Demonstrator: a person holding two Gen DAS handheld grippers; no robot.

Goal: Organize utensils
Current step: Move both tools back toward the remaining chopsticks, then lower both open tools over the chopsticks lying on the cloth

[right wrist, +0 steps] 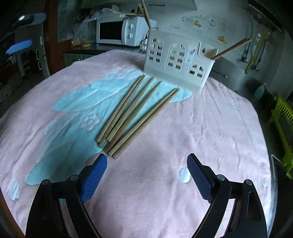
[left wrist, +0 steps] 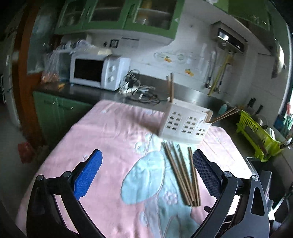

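Several wooden chopsticks (right wrist: 133,113) lie in a loose bundle on the pink and blue towel (right wrist: 183,131), in front of a white utensil holder (right wrist: 175,62). The holder has chopsticks standing in its left end (right wrist: 145,11) and right end (right wrist: 232,48). My right gripper (right wrist: 146,164) is open and empty, just short of the bundle's near ends. In the left wrist view the bundle (left wrist: 183,174) lies by the right pad of my left gripper (left wrist: 147,159), which is open and empty above the towel. The holder (left wrist: 185,123) stands beyond it.
A white microwave (left wrist: 98,70) and tangled cables (left wrist: 139,89) sit on the dark counter behind the table. A lime-green dish rack (left wrist: 256,135) stands at the right. Green cabinets (left wrist: 60,109) are below the counter at the left.
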